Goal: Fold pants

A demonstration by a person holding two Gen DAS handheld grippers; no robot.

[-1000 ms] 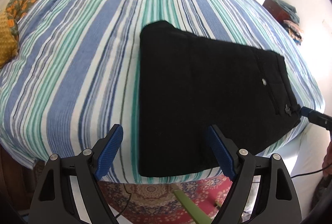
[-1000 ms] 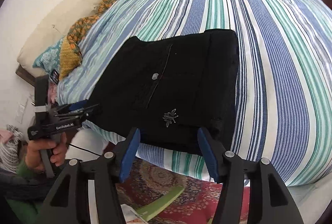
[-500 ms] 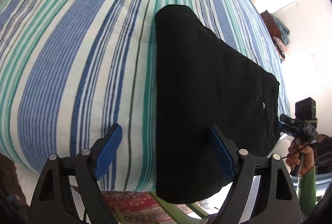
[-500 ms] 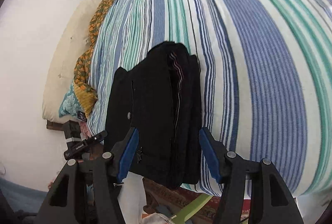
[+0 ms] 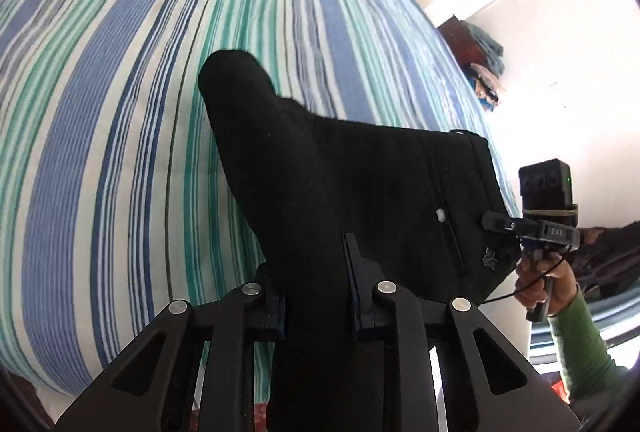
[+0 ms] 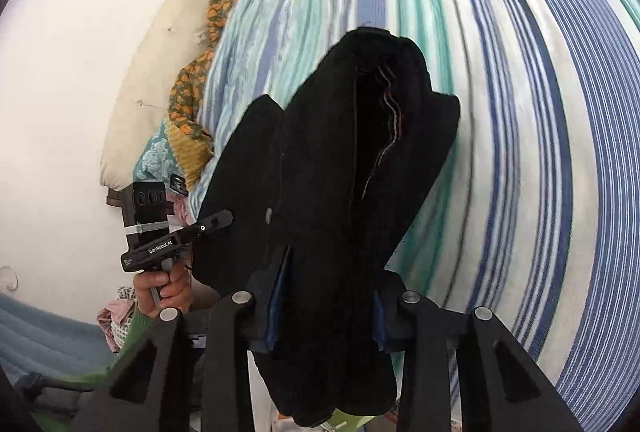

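The black pants (image 5: 344,200) look like a thick, soft stack of several folded layers: limp, not slippery, nothing fragile, and heavy enough to sag wherever they are not supported. A good hold is therefore on the near edge, taking all layers at once at two well-separated spots, so the bundle cannot fan open; judged from these views, that is how it is held. The left gripper (image 5: 316,296) has just been closing, and its jaws now pinch the near edge of the folded cloth, which rises from between them and stretches away ahead over the striped bed (image 5: 120,112). The right gripper (image 6: 324,308) has also just been closing; its jaws clamp a fatter bunch at the waistband end, with the layered opening showing straight ahead of them and a lump of cloth drooping below. From the left jaws the other gripper appears off to the right, at the far corner by the pocket. The bundle's far end appears to rest on the bed beyond both jaws.
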